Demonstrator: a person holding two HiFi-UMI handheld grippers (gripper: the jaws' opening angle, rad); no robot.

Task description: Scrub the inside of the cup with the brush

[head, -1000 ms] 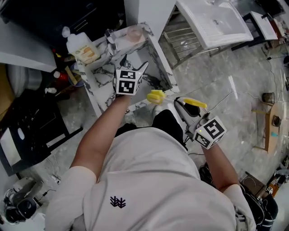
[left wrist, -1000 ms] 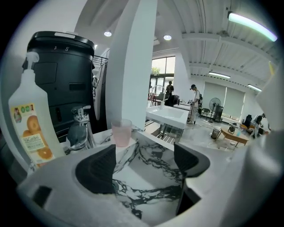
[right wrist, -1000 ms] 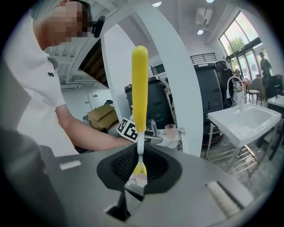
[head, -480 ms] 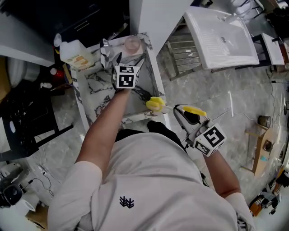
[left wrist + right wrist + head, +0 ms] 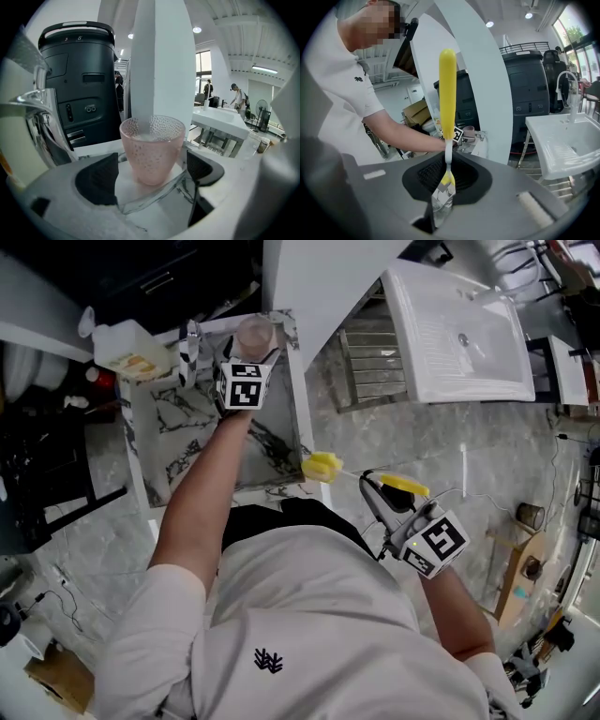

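On the worktop, the cup stands untouched between the jaws of the left gripper, which have just been opening; the right gripper jaws clench the brush. Off-centre closing could topple the cup.

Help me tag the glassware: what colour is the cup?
The cup is translucent pink with a bumpy, dotted texture; the left gripper view shows it best.

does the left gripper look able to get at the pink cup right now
Probably yes. The left gripper has just been opening its jaws wide, and the pink cup stands upright right ahead, in line with the gap, untouched, with nothing in the way.
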